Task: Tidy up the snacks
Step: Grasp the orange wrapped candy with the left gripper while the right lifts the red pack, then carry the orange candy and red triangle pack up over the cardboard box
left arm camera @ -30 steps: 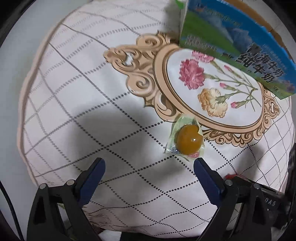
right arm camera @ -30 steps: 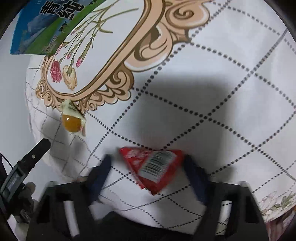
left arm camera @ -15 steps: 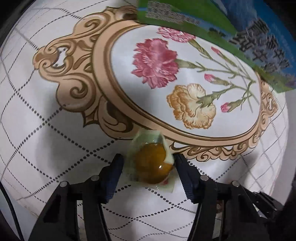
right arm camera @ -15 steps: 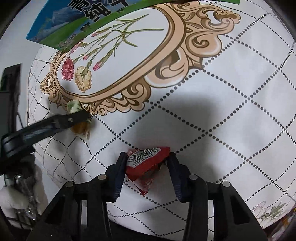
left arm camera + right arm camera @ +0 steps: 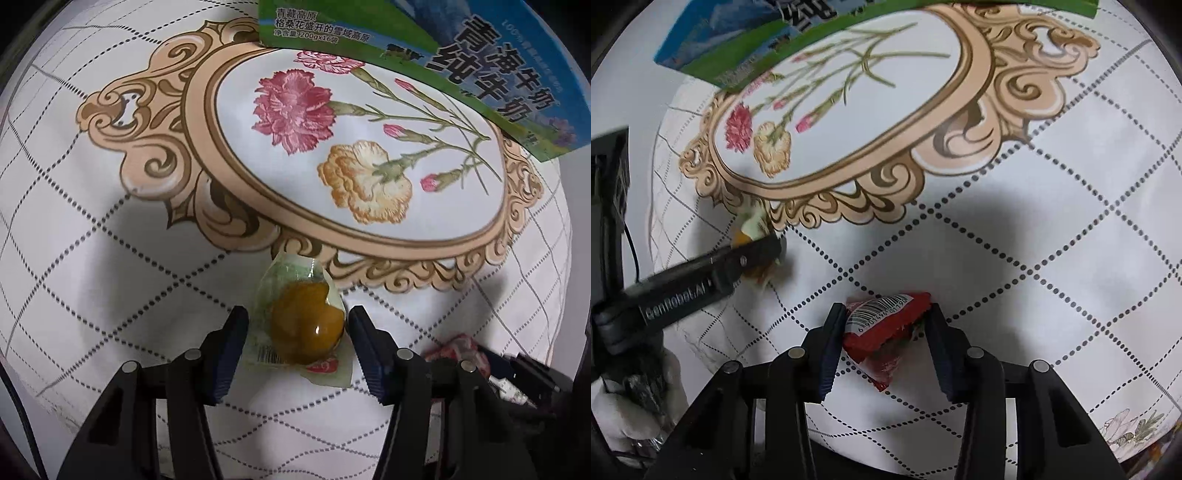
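A yellow-brown egg-shaped snack in a clear green-tinted wrapper (image 5: 303,325) sits between the fingers of my left gripper (image 5: 295,332), which is shut on it at the tablecloth. In the right wrist view the left gripper (image 5: 753,254) shows at the left with the snack (image 5: 750,229) partly hidden behind a finger. My right gripper (image 5: 884,328) is shut on a red triangular snack packet with a barcode (image 5: 882,321). That packet also peeks in at the lower right of the left wrist view (image 5: 456,347).
A blue and green milk carton box (image 5: 461,55) stands at the far side of the table; it also shows in the right wrist view (image 5: 757,40). The round table wears a white cloth with a floral medallion (image 5: 351,147). The table edge (image 5: 665,206) lies near the left gripper.
Both grippers moved in and closed on their snacks: the left on the wrapped yellow-brown snack, the right on the red packet. Both views have drawn back slightly since half a second ago.
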